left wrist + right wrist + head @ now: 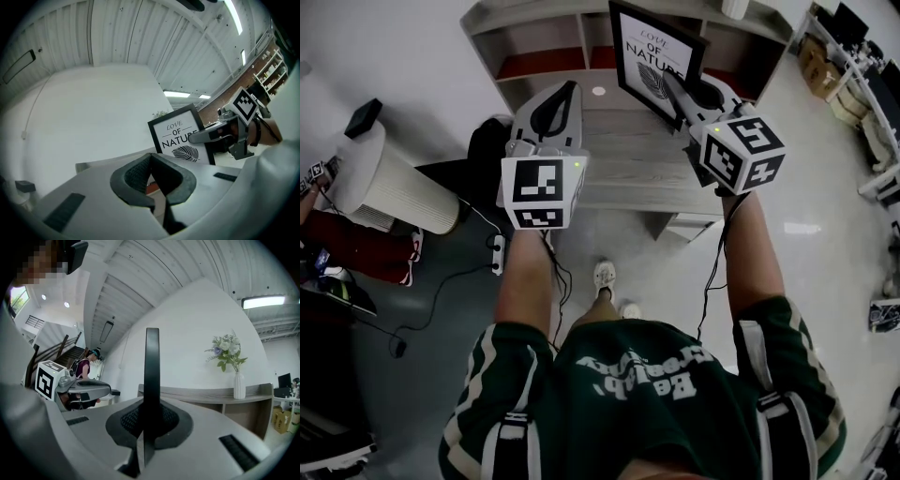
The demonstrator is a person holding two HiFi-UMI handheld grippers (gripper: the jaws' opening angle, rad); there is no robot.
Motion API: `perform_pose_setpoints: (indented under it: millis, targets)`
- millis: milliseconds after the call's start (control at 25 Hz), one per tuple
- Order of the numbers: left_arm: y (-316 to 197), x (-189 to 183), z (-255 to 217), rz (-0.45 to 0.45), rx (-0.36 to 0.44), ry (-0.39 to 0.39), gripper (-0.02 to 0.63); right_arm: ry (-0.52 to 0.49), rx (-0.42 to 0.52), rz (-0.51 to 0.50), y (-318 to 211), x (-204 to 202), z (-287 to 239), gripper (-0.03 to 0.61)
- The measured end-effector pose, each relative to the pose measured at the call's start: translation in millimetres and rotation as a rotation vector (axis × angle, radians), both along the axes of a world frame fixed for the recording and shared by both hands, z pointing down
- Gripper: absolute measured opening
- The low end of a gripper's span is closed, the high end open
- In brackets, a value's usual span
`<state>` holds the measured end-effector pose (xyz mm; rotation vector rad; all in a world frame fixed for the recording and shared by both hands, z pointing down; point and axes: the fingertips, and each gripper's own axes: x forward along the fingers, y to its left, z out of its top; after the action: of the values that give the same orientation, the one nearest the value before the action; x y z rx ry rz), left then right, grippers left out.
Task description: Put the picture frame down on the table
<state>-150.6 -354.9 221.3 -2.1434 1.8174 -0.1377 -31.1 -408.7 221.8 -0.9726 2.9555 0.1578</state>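
Right hand-held gripper clamps the picture frame upright. To its left hovers the left hand-held gripper, jaws together, empty.

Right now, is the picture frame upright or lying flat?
Upright: the right gripper clamps the picture frame by its edge, print readable. Table contact: cannot tell.

Picture frame print: "LOVE OF NATURE"; shirt lettering unreadable.

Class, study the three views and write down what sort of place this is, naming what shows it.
Probably a big hall or workshop with a home-style corner staged in it: a grey wooden shelf table with a vase of flowers, under a high ribbed ceiling with strip lights.
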Motion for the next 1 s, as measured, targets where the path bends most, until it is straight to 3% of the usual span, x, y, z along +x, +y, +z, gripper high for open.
perform_pose_setpoints:
  millis: [160,520,720,1000]
  targets:
    - [-51.5,-33.3,-28.9,0.008,0.006,0.006,0.018,-0.005,0.002,-0.018,-53.9,-34.9,-35.4,0.04]
    - [-73.7,-43.5,-17.2,0.051,0.09,-0.028,0.018,-0.088,0.066,-0.015,-80.0,-44.4,-31.7,0.04]
    - [-131.6,-90.9,-53.2,0.082,0.06,0.003,0.018,-0.076,0.044,0.002,-140.3,-96.1,-71.3,0.04]
    - [-158.7,-92.2,-51.9,0.122,0.052,-0.011,0.018,-0.084,0.057,0.036,-163.8,-94.2,-81.9,0.04]
